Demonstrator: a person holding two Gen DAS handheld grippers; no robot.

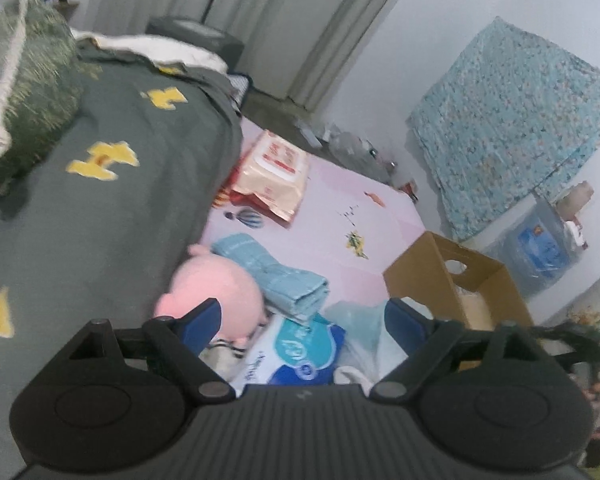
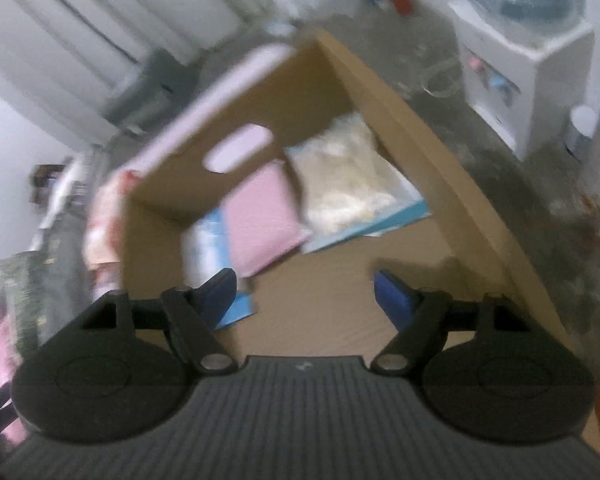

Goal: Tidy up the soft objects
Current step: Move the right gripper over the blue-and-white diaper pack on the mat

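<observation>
In the left wrist view a pink plush toy (image 1: 216, 292), a folded light-blue towel (image 1: 276, 276), a blue-and-white tissue pack (image 1: 300, 352) and a pale plastic bag (image 1: 364, 324) lie on a pink mat (image 1: 340, 200) beside the bed. My left gripper (image 1: 304, 320) is open above them, holding nothing. A cardboard box (image 1: 432, 276) stands to the right. In the right wrist view my right gripper (image 2: 304, 288) is open and empty over the box (image 2: 320, 288), which holds a pink pack (image 2: 260, 216), a clear bag of white stuffing (image 2: 340, 176) and blue packs (image 2: 204, 240).
A bed with a grey cover (image 1: 100, 200) and a green pillow (image 1: 24, 80) fills the left. An orange-and-white wipes pack (image 1: 272, 172) lies farther back on the mat. A water jug (image 1: 540, 248) stands by the wall under a hanging blue cloth (image 1: 512, 120).
</observation>
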